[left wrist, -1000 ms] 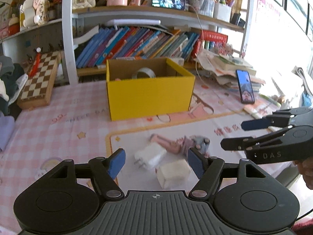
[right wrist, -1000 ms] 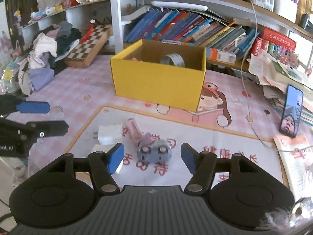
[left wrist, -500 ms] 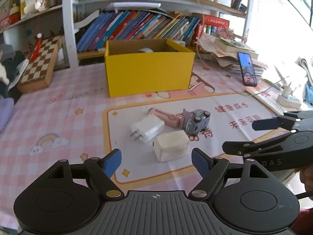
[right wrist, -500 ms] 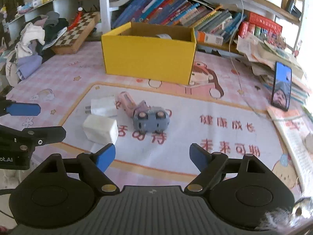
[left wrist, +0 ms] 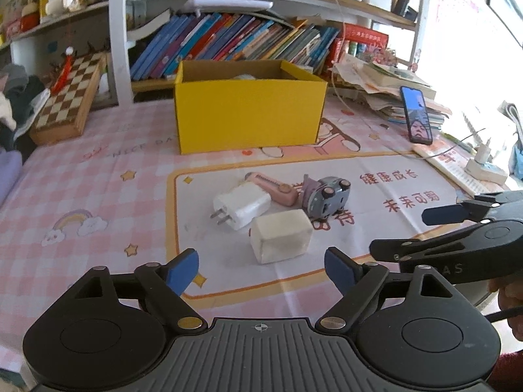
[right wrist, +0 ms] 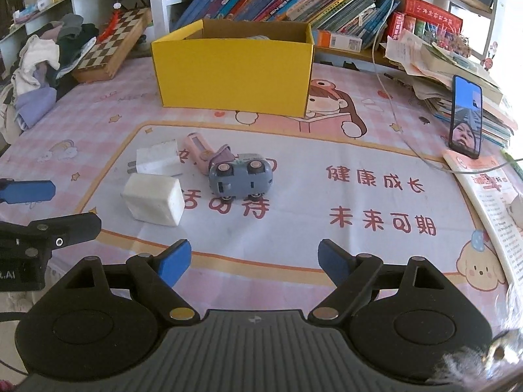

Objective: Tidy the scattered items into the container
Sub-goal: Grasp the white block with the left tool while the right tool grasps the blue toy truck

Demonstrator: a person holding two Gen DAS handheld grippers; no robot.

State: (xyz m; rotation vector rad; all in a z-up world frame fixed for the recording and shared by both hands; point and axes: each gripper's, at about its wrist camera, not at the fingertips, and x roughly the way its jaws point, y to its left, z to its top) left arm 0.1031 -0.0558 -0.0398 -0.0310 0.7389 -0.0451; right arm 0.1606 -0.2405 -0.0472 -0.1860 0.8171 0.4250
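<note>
An open yellow box (left wrist: 250, 112) (right wrist: 233, 76) stands at the back of the table mat. In front of it lie a white plug charger (left wrist: 242, 205) (right wrist: 158, 161), a cream block (left wrist: 281, 236) (right wrist: 153, 201), a pink case (left wrist: 273, 189) (right wrist: 197, 150) and a grey toy car on its side (left wrist: 327, 197) (right wrist: 240, 174). My left gripper (left wrist: 261, 269) is open and empty, just short of the cream block. My right gripper (right wrist: 253, 263) is open and empty, short of the toy car. Each gripper shows from the side in the other view (left wrist: 457, 232) (right wrist: 36, 209).
A chessboard box (left wrist: 70, 98) leans at the back left beside a pile of clothes (right wrist: 42, 65). A phone (left wrist: 416, 114) (right wrist: 465, 117) stands against stacked papers at the right. A bookshelf (left wrist: 235, 42) runs behind the box. A cable (right wrist: 402, 121) crosses the mat.
Both grippers have drawn back from the items and opened wider. The items on the mat have not moved.
</note>
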